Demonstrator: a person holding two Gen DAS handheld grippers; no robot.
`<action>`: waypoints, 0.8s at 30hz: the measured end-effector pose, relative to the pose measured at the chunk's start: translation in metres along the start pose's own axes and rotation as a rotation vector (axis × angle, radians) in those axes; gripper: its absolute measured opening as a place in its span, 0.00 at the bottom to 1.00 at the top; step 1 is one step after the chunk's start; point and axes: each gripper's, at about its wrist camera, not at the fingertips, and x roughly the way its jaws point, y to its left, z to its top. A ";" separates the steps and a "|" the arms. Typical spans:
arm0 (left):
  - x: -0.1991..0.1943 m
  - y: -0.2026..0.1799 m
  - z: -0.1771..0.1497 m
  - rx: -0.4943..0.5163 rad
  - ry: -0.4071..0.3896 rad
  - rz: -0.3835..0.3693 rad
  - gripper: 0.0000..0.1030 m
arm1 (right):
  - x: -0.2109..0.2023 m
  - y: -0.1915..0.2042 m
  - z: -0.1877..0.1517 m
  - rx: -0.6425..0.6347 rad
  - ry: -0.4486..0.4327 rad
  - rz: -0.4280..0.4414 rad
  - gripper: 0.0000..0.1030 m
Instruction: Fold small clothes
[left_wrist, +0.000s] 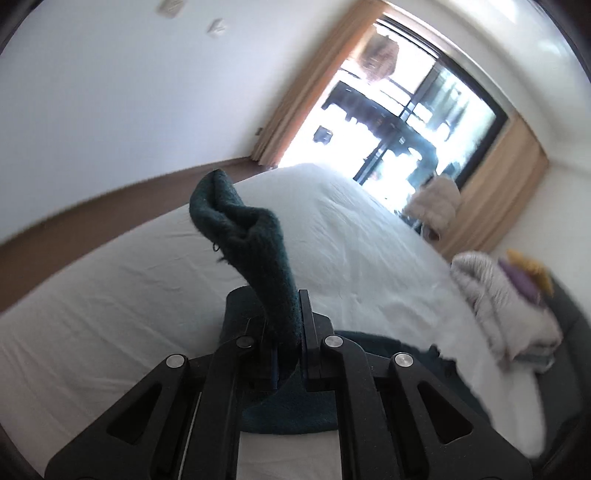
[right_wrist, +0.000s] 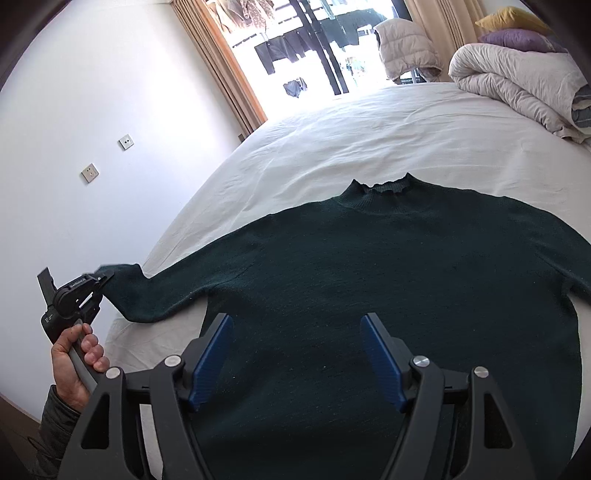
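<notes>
A dark green sweater (right_wrist: 369, 280) lies flat on the white bed (right_wrist: 369, 129), collar pointing away. Its left sleeve (right_wrist: 155, 295) stretches to the bed's left edge. My left gripper (left_wrist: 286, 325) is shut on the sleeve's cuff (left_wrist: 243, 236), which sticks up between the fingers; it also shows in the right wrist view (right_wrist: 101, 278), held by a hand. My right gripper (right_wrist: 295, 350) is open and empty, hovering over the sweater's lower body, blue pads (right_wrist: 212, 362) wide apart.
A rolled grey duvet (right_wrist: 517, 81) with purple and yellow pillows (right_wrist: 517, 33) sits at the bed's far right. A puffy jacket (right_wrist: 406, 44) hangs by the window. A white wall (right_wrist: 92, 110) runs along the bed's left side.
</notes>
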 end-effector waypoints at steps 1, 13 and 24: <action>0.004 -0.038 -0.011 0.124 0.005 -0.004 0.06 | 0.001 -0.006 0.003 0.014 0.007 0.013 0.72; -0.026 -0.230 -0.176 0.891 -0.115 0.029 0.06 | 0.057 -0.047 0.055 0.269 0.171 0.521 0.87; -0.036 -0.253 -0.271 1.042 -0.141 0.025 0.06 | 0.117 -0.014 0.075 0.349 0.382 0.668 0.90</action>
